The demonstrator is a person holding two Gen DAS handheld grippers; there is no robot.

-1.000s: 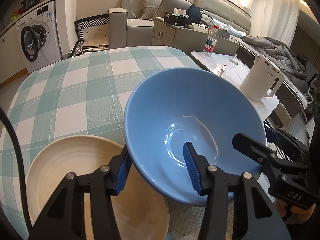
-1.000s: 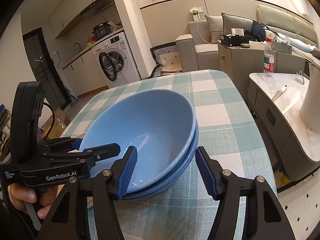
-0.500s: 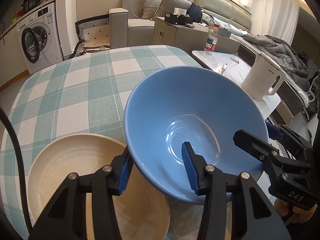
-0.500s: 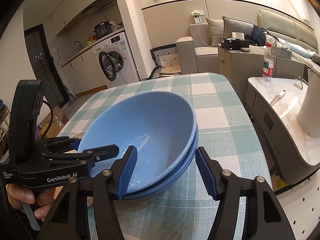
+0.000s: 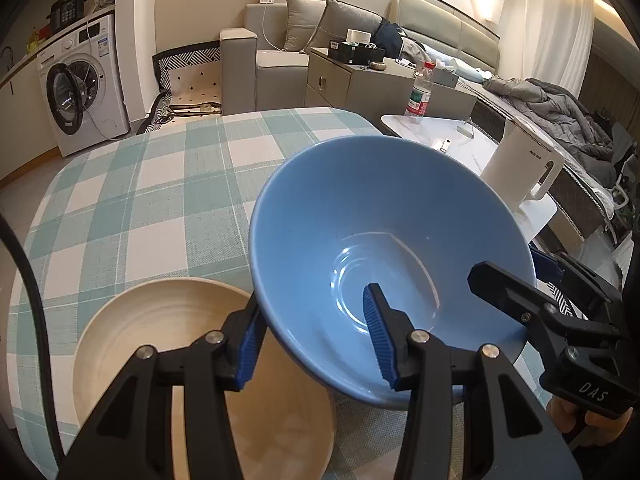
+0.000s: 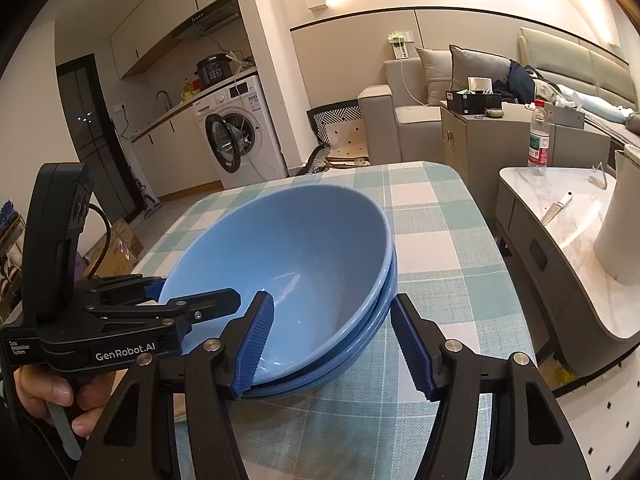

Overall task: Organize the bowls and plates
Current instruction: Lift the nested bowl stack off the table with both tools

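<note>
While both hand-held grippers (image 5: 316,340) (image 6: 332,344) seemingly clamp its rim, the glossy blue bowl (image 6: 288,264) nests, tilted, atop another.

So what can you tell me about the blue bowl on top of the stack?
The top blue bowl is a wide, deep, glossy bowl, ceramic by its look, plain inside and empty. It sits tilted, nested in a second blue bowl on the checked tablecloth. The left gripper straddles its near rim, one pad inside, one outside; the right gripper straddles the opposite side likewise. A cream plate lies beside it.
</note>
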